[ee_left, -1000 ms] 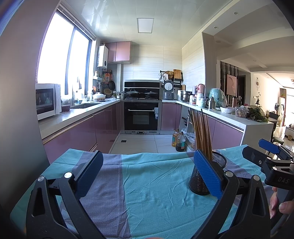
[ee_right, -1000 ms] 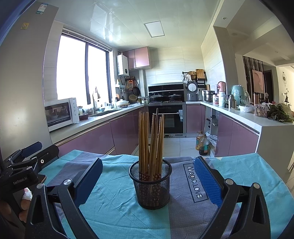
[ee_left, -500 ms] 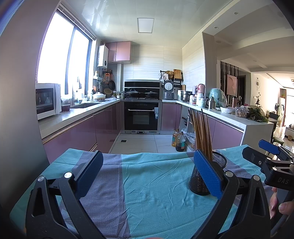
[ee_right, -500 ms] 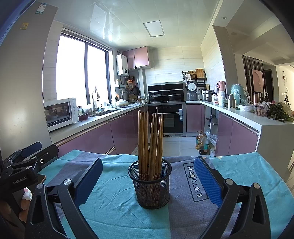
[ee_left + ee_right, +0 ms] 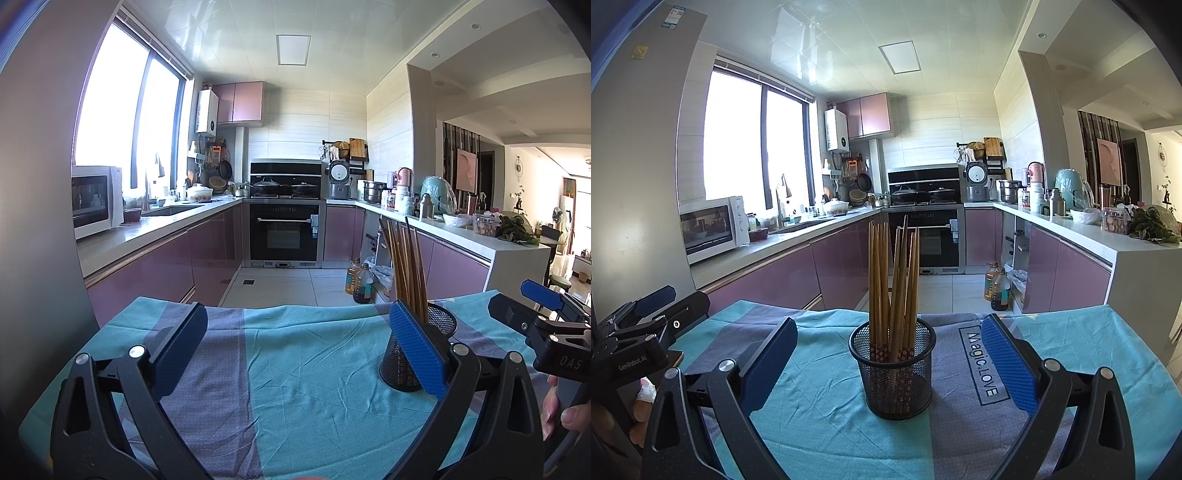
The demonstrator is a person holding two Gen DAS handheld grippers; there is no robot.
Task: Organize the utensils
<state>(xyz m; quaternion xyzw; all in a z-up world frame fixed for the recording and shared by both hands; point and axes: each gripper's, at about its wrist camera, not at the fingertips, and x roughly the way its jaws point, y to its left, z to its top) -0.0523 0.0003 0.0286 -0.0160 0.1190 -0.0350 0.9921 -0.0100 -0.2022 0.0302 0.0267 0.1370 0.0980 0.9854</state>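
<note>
Both hand-held grippers gape empty; chopsticks [image 5: 892, 280] fill mesh holder [image 5: 895, 373] on tablecloth [image 5: 820, 402].

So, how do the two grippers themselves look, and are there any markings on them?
Both are black plastic frames with silver bolts and two fingers faced with blue textured pads. On the left gripper, white "GenRobot.AI" lettering shows in the right wrist view. The right gripper shows "DAS" embossed on its body in the left wrist view. No cables or sleeves are visible.

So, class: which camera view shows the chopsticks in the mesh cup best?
The right wrist view: the chopsticks stand centred and unobstructed in the mesh cup. In the left wrist view they sit off right, partly hidden behind the left gripper finger.
</note>
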